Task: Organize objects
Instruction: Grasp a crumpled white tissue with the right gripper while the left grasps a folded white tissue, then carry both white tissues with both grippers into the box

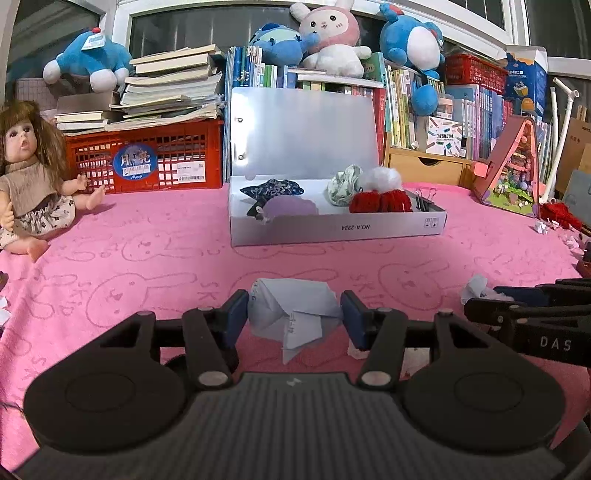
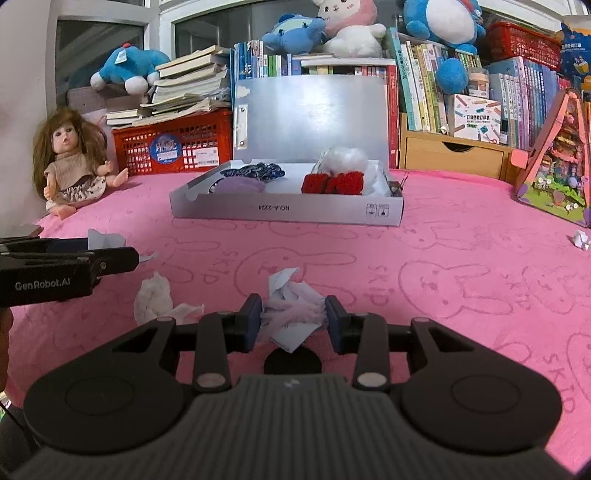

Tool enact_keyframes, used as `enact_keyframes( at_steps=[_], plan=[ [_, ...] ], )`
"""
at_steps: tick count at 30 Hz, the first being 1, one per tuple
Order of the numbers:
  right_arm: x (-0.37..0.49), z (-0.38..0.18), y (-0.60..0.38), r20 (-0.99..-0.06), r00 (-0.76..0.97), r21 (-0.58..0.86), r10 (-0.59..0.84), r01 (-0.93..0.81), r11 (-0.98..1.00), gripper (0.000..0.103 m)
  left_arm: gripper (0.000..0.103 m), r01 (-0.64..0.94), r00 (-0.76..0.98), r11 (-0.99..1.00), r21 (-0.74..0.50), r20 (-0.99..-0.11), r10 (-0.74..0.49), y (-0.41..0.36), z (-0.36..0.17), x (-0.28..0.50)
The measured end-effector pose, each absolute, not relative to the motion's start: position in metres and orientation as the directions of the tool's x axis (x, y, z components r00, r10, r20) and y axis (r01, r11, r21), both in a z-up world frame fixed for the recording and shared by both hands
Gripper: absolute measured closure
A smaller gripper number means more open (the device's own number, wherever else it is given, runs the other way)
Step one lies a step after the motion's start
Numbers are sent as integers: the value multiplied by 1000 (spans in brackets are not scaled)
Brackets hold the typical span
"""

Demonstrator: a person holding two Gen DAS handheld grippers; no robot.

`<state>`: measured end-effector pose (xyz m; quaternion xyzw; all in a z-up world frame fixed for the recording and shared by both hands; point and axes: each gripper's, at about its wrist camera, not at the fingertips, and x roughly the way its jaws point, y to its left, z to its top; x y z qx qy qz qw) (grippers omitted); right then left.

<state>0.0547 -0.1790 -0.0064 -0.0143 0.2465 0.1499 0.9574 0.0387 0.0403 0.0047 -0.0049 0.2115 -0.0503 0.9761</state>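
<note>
Left wrist view: the left gripper brackets a folded white paper piece on the pink rabbit-print cloth; the pads sit at its edges, and a firm grip cannot be confirmed. The open grey cardboard box stands well beyond.

Right wrist view: the right gripper clamps a pale lilac fluffy strand with white paper scraps. Risk: loose scraps may drop during lifting, since only the strand is pinched.

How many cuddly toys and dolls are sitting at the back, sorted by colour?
blue plush toys: 3
pink-and-white bunny plush: 1
doll with brown hair: 1
Total: 5
</note>
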Motion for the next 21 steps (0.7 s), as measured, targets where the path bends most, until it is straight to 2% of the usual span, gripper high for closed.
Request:
enact_keyframes(
  at_steps=[21],
  plan=[
    [93,34,-187,-442,861,83,254,-242,967,61,42,109,911,993,-35,-396,-114,39,41,65]
  ],
)
